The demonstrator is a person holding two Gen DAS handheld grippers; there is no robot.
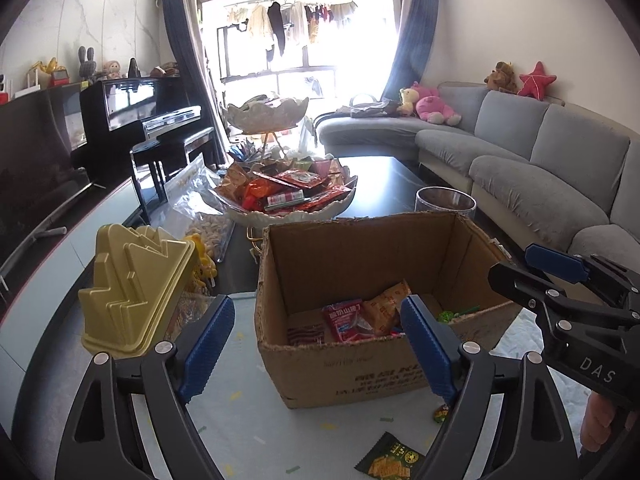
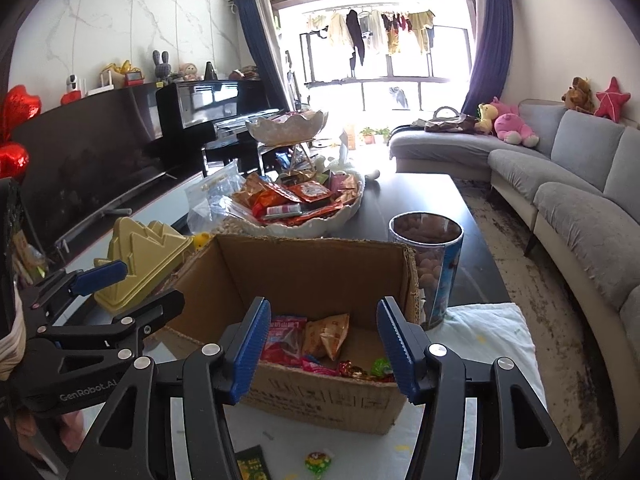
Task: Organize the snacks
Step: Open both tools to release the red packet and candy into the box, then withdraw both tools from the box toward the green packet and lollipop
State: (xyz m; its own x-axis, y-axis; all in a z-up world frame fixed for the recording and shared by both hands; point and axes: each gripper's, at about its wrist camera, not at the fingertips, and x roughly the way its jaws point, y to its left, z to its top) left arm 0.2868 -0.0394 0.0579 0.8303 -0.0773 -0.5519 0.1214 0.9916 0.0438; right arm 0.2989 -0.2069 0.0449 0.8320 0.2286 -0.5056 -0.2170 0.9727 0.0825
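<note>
An open cardboard box stands on a white cloth and holds several snack packets, among them a red packet and an orange packet. My left gripper is open and empty just before the box's near wall. My right gripper is open and empty at the box's near rim. A white tiered bowl heaped with snacks stands behind the box. A dark green packet and a small wrapped candy lie on the cloth.
A gold mountain-shaped lid stands left of the box. A clear canister of nuts stands right of it. A plastic bag of nuts lies by the bowl. A TV and piano are left, a grey sofa right.
</note>
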